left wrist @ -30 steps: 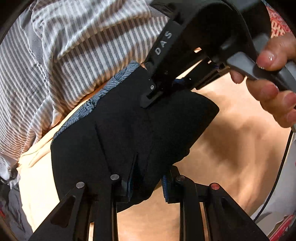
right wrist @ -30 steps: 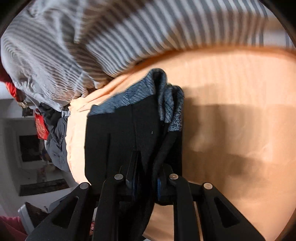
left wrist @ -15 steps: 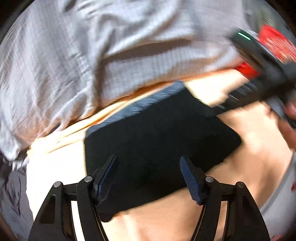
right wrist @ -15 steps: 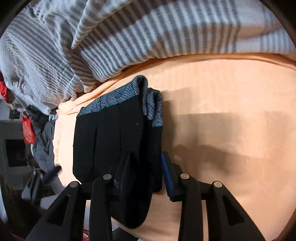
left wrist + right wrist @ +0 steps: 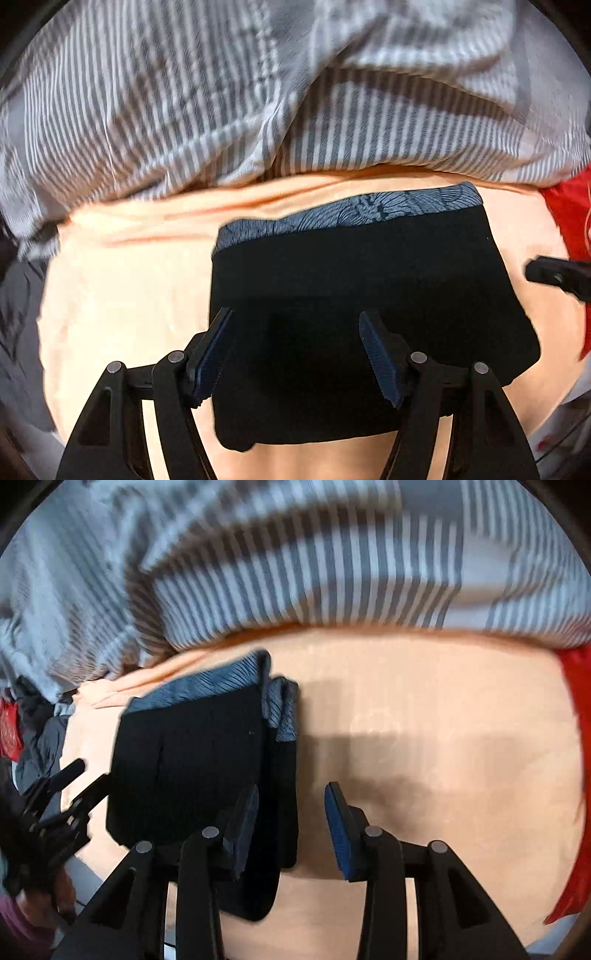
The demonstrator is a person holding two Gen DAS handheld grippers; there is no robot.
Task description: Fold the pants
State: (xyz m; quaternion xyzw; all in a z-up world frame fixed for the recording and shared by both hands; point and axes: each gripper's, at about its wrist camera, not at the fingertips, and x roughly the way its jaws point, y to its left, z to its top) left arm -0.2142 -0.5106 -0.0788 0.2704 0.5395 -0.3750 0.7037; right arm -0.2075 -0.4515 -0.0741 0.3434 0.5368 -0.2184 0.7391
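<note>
pants [image 5: 369, 288] lie folded into a compact black block on the peach sheet [image 5: 125, 295] of the bed, their blue patterned waistband [image 5: 354, 214] along the edge that faces the striped grey-and-white duvet [image 5: 221, 92] bunched up behind them. on the right wrist view the fold shows stacked layers, with the waistband doubled over at the block's right side [image 5: 282, 709].

my left gripper [image 5: 295, 354] hangs over the near part of the block, its jaws standing wide apart with only the flat cloth seen below the gap; nothing is pinched. my right gripper [image 5: 291, 827] hangs over the block's right edge, its jaws having just been opening, now apart; the left pad [image 5: 243, 823] is over the black cloth and the right pad [image 5: 338, 834] over bare sheet, and neither presses on the fabric.

a red cloth [image 5: 569, 218] lies at the sheet's far right edge. dark clothes [image 5: 37, 746] sit off the left side of the bed.
</note>
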